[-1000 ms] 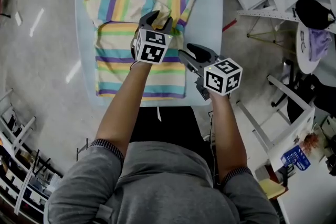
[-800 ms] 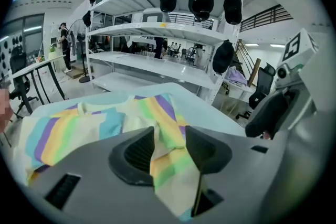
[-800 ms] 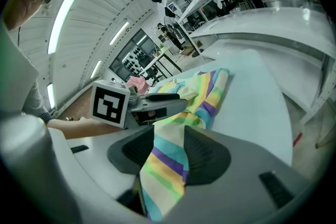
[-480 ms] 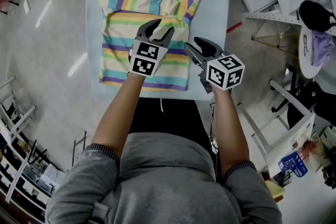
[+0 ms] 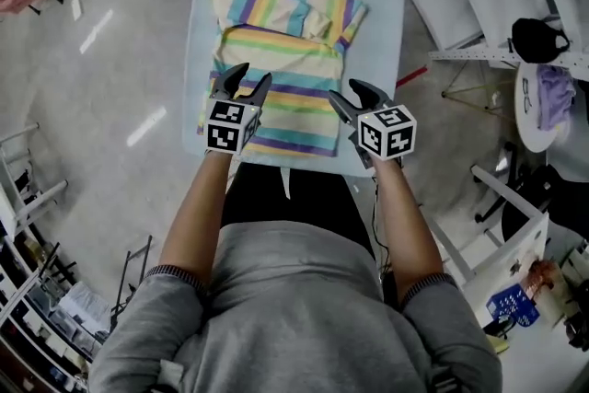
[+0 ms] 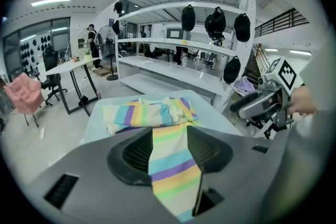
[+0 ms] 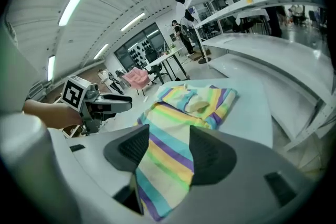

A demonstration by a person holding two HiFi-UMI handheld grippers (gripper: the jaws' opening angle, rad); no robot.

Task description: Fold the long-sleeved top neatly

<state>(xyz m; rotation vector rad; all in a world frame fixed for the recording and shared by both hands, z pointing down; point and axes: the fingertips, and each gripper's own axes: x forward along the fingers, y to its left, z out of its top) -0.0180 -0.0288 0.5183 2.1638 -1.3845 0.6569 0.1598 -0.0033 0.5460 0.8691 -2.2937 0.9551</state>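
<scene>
Jaws of the left gripper (image 5: pixel 247 78) and right gripper (image 5: pixel 351 95) stand apart, having just opened wider. Nothing is pinched between them. The pastel rainbow-striped long-sleeved top (image 5: pixel 281 60) lies beneath them on the pale blue tabletop (image 5: pixel 385 32), its sleeves seemingly folded in. If the two grippers grab the hem unevenly, the fold would skew or the sleeves would pull loose.

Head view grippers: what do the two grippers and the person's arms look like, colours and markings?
The left gripper and the right gripper are dark grey plastic, each with two curved, pointed jaws that have ribbed inner pads. Each carries a white cube with black square markers. The person wears a grey top whose sleeves end in dark striped cuffs. No cables show.
</scene>
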